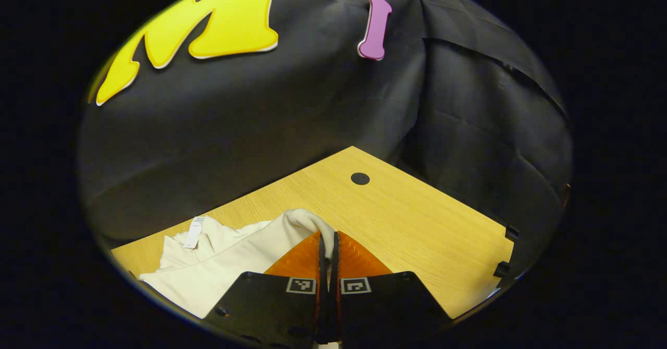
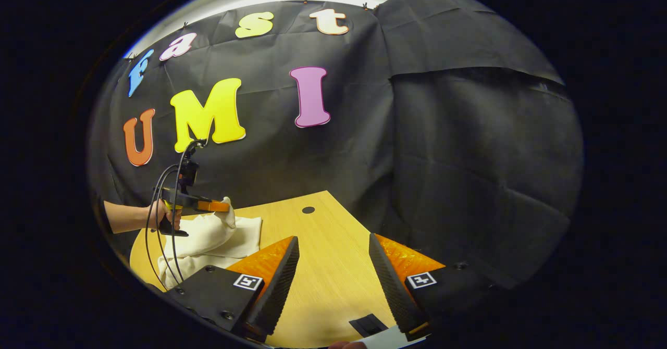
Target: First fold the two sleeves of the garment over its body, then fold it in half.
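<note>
A cream garment (image 1: 208,265) lies on the wooden table (image 1: 406,224), with a white tag (image 1: 194,232) near its collar. My left gripper (image 1: 328,245) is shut on a ribbed sleeve cuff (image 1: 310,220), which is lifted off the table. In the right gripper view the left gripper (image 2: 225,207) shows at the far left, held by a hand (image 2: 167,214), pinching the cuff above the garment (image 2: 208,239). My right gripper (image 2: 333,250) stands open over bare table (image 2: 333,271), to the right of the garment, with nothing between its fingers.
A round black hole (image 1: 360,178) sits in the tabletop near its far corner. The black cloth wall closes in behind and to the right of the table. Cables (image 2: 161,224) hang from the left gripper. Bare wood lies right of the garment.
</note>
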A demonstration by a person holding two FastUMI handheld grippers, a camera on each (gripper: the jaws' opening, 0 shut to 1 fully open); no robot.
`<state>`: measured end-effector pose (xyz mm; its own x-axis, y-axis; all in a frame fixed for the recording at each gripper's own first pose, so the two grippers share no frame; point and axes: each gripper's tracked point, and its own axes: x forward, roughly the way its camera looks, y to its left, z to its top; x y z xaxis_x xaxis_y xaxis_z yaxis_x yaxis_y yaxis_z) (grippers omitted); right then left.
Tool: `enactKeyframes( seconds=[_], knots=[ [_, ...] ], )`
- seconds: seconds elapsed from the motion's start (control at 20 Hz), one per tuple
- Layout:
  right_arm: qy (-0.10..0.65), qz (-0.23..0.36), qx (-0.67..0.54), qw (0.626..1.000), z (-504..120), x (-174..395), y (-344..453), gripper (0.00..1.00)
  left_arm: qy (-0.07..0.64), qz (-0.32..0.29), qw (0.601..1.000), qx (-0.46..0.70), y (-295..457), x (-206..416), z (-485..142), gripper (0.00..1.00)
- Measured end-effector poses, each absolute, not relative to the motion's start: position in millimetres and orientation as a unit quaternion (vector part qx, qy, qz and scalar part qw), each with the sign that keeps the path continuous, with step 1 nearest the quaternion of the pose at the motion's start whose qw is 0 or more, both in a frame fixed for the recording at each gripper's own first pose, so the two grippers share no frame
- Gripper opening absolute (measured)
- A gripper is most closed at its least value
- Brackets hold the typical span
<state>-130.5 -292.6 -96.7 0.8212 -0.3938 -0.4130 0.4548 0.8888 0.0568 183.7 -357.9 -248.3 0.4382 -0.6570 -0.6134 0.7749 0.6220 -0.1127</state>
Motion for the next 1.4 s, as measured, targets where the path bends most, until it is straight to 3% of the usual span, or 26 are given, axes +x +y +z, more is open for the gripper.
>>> enactKeyframes(
  seconds=[0.15, 0.2, 0.25, 0.4, 0.5, 0.6, 0.7, 0.95, 1.0, 1.05, 1.4],
  knots=[
    [0.211, -0.232, 0.078, 0.946, -104.2, -134.9, -298.2, 0.85, 0.34, -0.409, 0.841, 0.099, -366.9, 192.2, -282.5, 0.03],
    [0.216, -0.234, 0.078, 0.945, -107.4, -135.5, -299.9, 0.85, 0.345, -0.402, 0.843, 0.097, -367.7, 195.6, -292.4, 0.11],
    [0.222, -0.235, 0.078, 0.943, -111.0, -136.7, -300.0, 0.85, 0.348, -0.396, 0.845, 0.092, -369.5, 196.4, -299.0, 0.04],
    [0.234, -0.235, 0.076, 0.94, -116.2, -136.6, -299.0, 0.83, 0.358, -0.388, 0.846, 0.073, -373.5, 193.5, -310.7, 0.09],
    [0.239, -0.231, 0.072, 0.94, -118.2, -132.1, -296.6, 0.84, 0.36, -0.373, 0.852, 0.075, -364.6, 190.9, -311.9, 0.19],
    [0.24, -0.223, 0.074, 0.942, -119.5, -124.4, -289.6, 0.85, 0.357, -0.36, 0.859, 0.073, -358.3, 191.2, -313.5, 0.5],
    [0.241, -0.211, 0.073, 0.944, -119.8, -115.7, -278.5, 0.85, 0.343, -0.348, 0.87, 0.066, -347.2, 188.9, -306.1, 0.7],
    [0.238, -0.161, 0.056, 0.956, -116.2, -92.5, -240.6, 0.84, 0.301, -0.305, 0.903, 0.027, -306.5, 186.2, -269.7, 0.76],
    [0.235, -0.15, 0.053, 0.959, -114.0, -87.4, -231.9, 0.84, 0.288, -0.289, 0.912, 0.02, -293.8, 185.0, -257.4, 0.85],
    [0.233, -0.141, 0.051, 0.961, -113.3, -83.5, -223.6, 0.85, 0.279, -0.275, 0.92, 0.012, -282.9, 181.9, -246.8, 0.78],
    [0.235, -0.067, 0.056, 0.968, -120.8, -52.5, -158.5, 0.86, 0.207, -0.168, 0.963, -0.028, -171.0, 135.3, -176.4, 0.86]
  ],
)
